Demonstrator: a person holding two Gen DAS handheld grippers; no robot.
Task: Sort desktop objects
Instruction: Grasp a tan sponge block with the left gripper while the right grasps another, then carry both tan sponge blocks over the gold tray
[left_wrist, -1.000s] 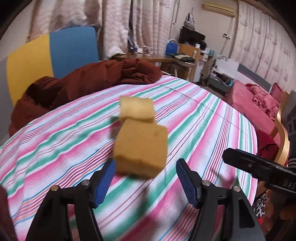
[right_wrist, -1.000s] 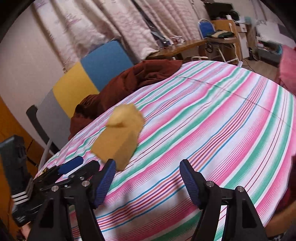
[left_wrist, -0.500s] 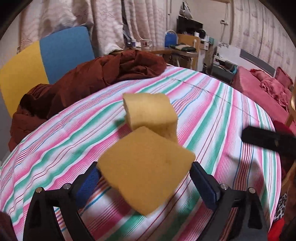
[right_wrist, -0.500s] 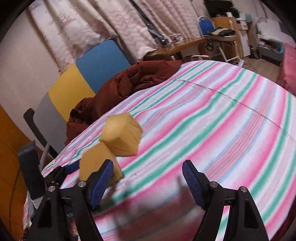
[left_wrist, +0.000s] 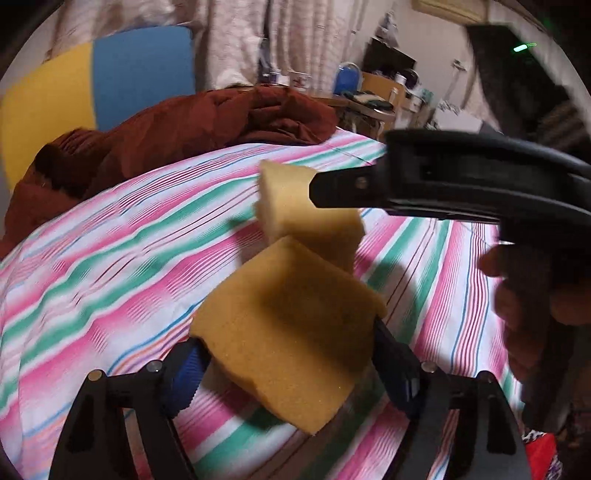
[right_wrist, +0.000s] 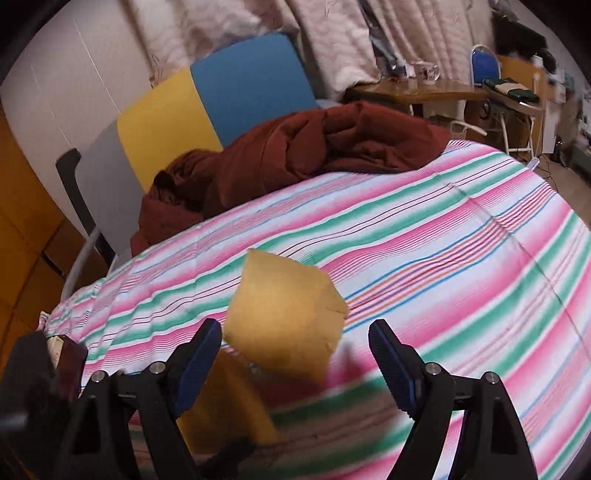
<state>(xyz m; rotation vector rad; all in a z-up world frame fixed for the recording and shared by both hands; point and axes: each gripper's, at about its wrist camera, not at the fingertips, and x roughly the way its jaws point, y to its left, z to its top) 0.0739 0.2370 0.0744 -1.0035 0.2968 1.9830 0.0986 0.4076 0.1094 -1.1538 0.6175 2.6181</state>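
Note:
Two yellow sponge blocks are on the striped tablecloth (left_wrist: 110, 258). In the left wrist view the near sponge (left_wrist: 291, 325) sits between the blue pads of my left gripper (left_wrist: 291, 365), which is shut on it. The far sponge (left_wrist: 295, 206) lies just behind it, partly hidden by the black body of my right gripper (left_wrist: 443, 184), which reaches in from the right. In the right wrist view my right gripper (right_wrist: 295, 354) is open, its pads on either side of the far sponge (right_wrist: 284, 314) without touching it. The near sponge (right_wrist: 229, 410) shows low at the left.
A crumpled dark red cloth (left_wrist: 177, 129) lies at the table's far edge before a chair back (right_wrist: 207, 96) in grey, yellow and blue. A wooden table with a mug (right_wrist: 424, 70) and chairs stand beyond, before curtains.
My left gripper has moved up to the near sponge and shut on it. My right gripper has swung left, down to the far sponge, and now brackets it.

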